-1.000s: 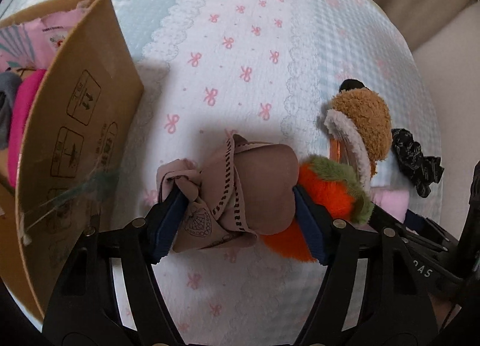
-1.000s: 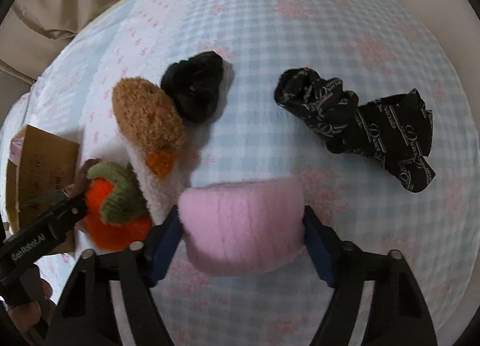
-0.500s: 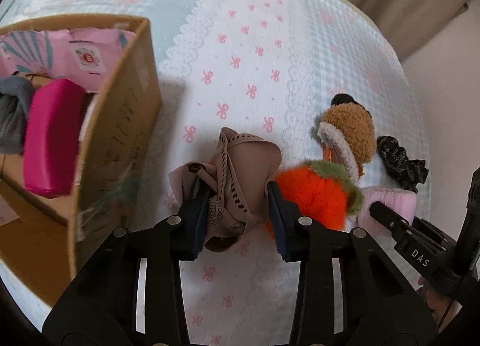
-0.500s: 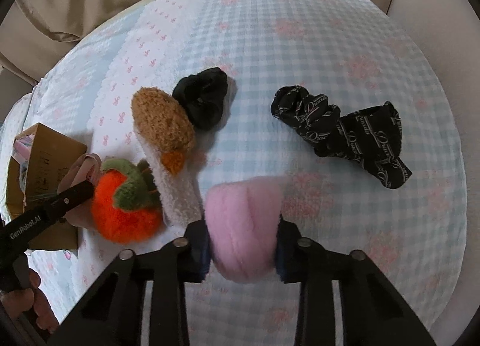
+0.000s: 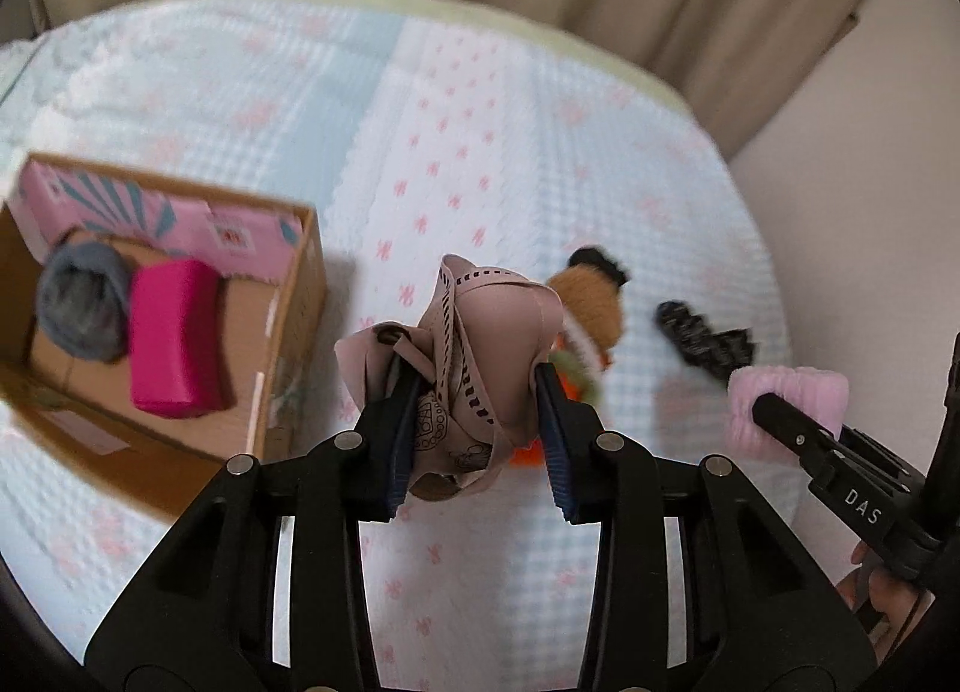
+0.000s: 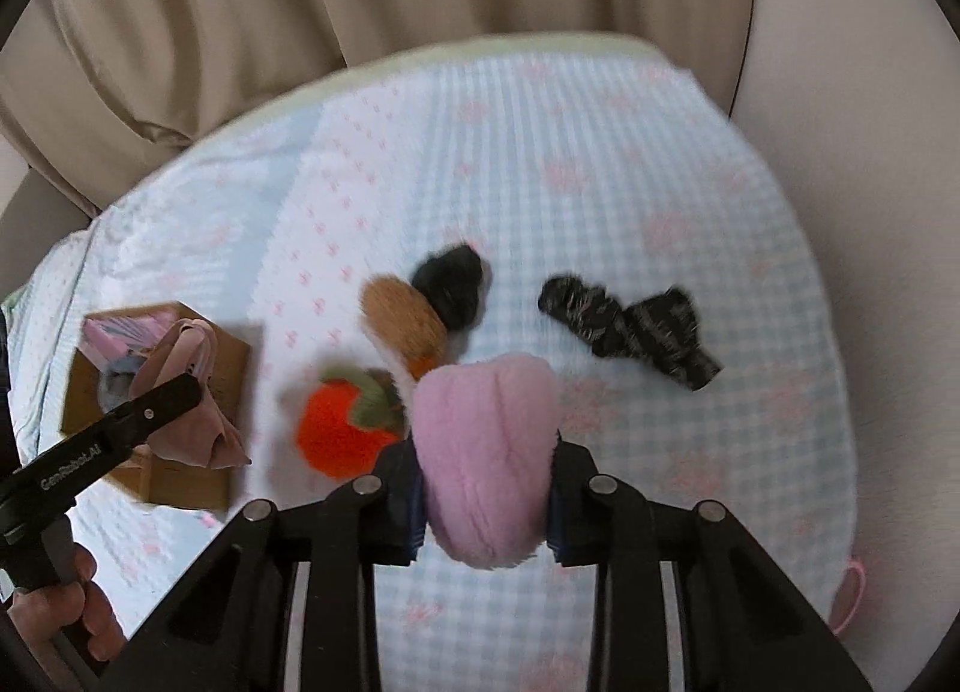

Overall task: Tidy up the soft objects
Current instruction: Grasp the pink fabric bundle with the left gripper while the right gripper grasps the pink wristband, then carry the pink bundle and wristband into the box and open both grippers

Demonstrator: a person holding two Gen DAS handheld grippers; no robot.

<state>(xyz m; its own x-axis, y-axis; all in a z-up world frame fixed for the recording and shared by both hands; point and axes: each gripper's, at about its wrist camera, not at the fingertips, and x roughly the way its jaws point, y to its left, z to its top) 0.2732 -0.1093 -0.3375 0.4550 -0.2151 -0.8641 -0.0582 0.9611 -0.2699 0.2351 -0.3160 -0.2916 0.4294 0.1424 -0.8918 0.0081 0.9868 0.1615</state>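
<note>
My left gripper point(image 5: 477, 434) is shut on a dusty-pink fabric bundle point(image 5: 486, 344) with a dotted ribbon, held well above the bedspread. The same bundle point(image 6: 192, 392) hangs in the right wrist view, in front of the box. My right gripper point(image 6: 485, 506) is shut on a fluffy pink plush piece point(image 6: 483, 440), also raised off the bed; that pink plush point(image 5: 792, 398) shows at the right in the left wrist view. On the bed lie an orange plush fruit point(image 6: 342, 422), a brown-and-white plush point(image 6: 402, 326), a black scrunchie point(image 6: 453, 284) and a black patterned cloth point(image 6: 630, 326).
A cardboard box point(image 5: 282, 368) stands at the left on the bedspread point(image 5: 480, 116), holding a magenta pad point(image 5: 174, 338), a grey fuzzy item point(image 5: 81, 308) and a pink printed packet point(image 5: 168, 212). Beige curtains point(image 6: 360, 2) hang behind the bed. A pink loop point(image 6: 849, 596) lies at the right edge.
Both grippers closed on their items and lifted them off the bed. The bed and box now look farther away, and the box interior has come into view.
</note>
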